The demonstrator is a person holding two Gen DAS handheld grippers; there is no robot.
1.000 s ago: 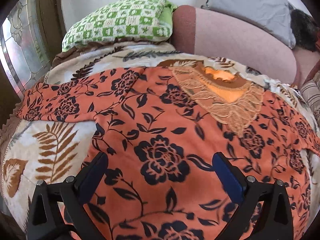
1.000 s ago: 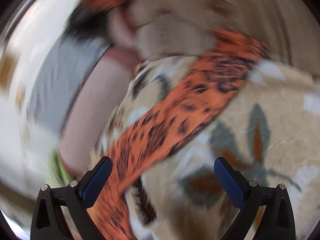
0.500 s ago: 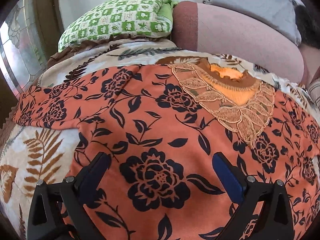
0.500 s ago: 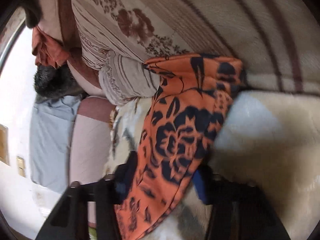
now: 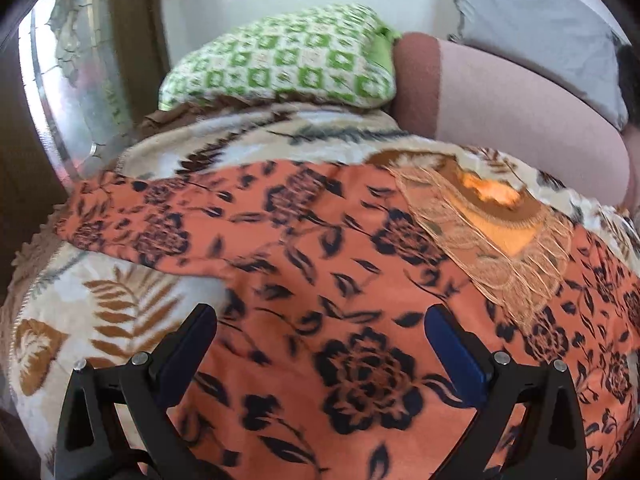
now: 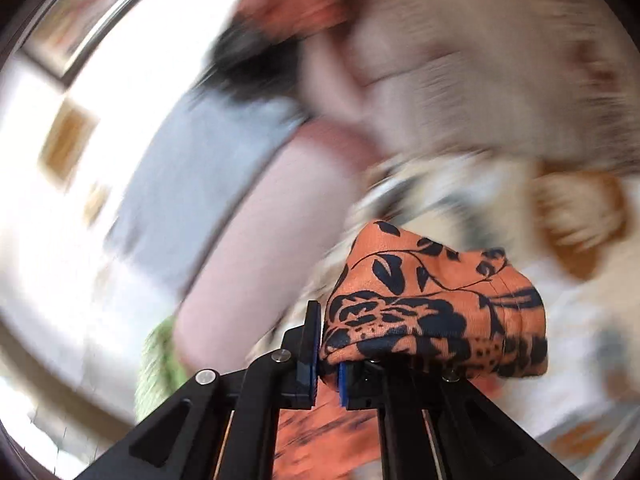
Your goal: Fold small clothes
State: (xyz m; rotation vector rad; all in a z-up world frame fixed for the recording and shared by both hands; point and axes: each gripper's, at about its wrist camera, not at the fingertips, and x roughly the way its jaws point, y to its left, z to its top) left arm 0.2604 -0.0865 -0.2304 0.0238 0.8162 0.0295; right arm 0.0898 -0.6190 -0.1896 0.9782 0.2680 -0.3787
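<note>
An orange top with a black flower print (image 5: 320,264) lies spread flat on a leaf-patterned blanket (image 5: 120,312), its lace collar (image 5: 492,248) toward the far right and one sleeve (image 5: 132,224) stretched out to the left. My left gripper (image 5: 320,340) hovers open over the lower body of the top, with nothing between its fingers. In the right wrist view my right gripper (image 6: 328,356) is shut on the end of the other sleeve (image 6: 436,300), which bunches over the fingers and is lifted off the blanket. The background there is motion-blurred.
A green checked pillow (image 5: 280,60) lies at the head of the bed, with a pink bolster (image 5: 500,96) and a grey pillow (image 5: 532,24) to its right. A window frame (image 5: 52,92) stands at the left edge. Striped bedding (image 6: 480,60) is blurred behind the right gripper.
My right gripper has gone from wide open above the sleeve to shut on its end and has lifted it. My left gripper drifted slightly over the top and stayed open.
</note>
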